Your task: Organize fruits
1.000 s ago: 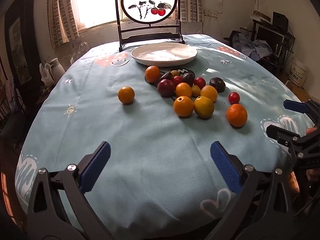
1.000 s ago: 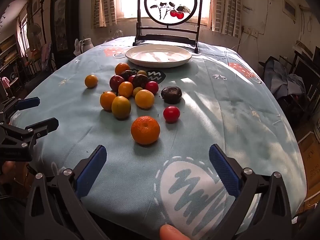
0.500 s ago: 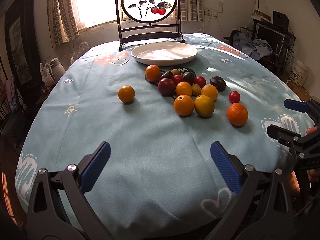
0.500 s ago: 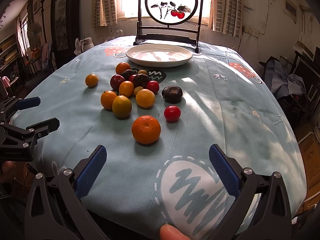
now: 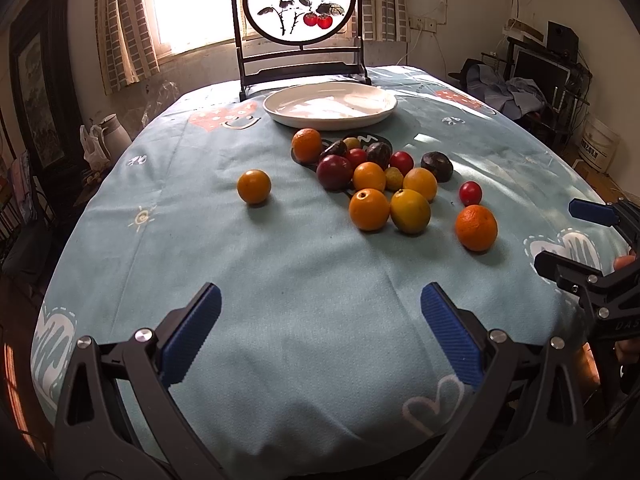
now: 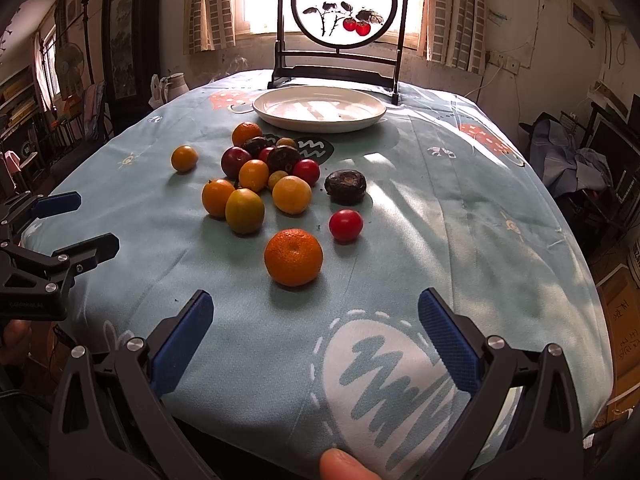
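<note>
Nothing sorted yet: the left gripper (image 5: pixel 320 320) hovers with jaws apart and empty, the lone orange (image 5: pixel 253 186) and the fruit cluster (image 5: pixel 384 184) sit loose on the worktop (image 5: pixel 280 280) before the bare white plate (image 5: pixel 330 105), and the right gripper (image 6: pixel 316 320) gapes behind the mandarin (image 6: pixel 293 257).

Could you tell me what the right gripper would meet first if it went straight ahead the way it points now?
Most likely the bumpy-skinned orange: it lies nearest, roughly centred ahead of the open right gripper. The small red fruit sits just beyond, to the right. Height above the tablecloth is hard to judge.
</note>
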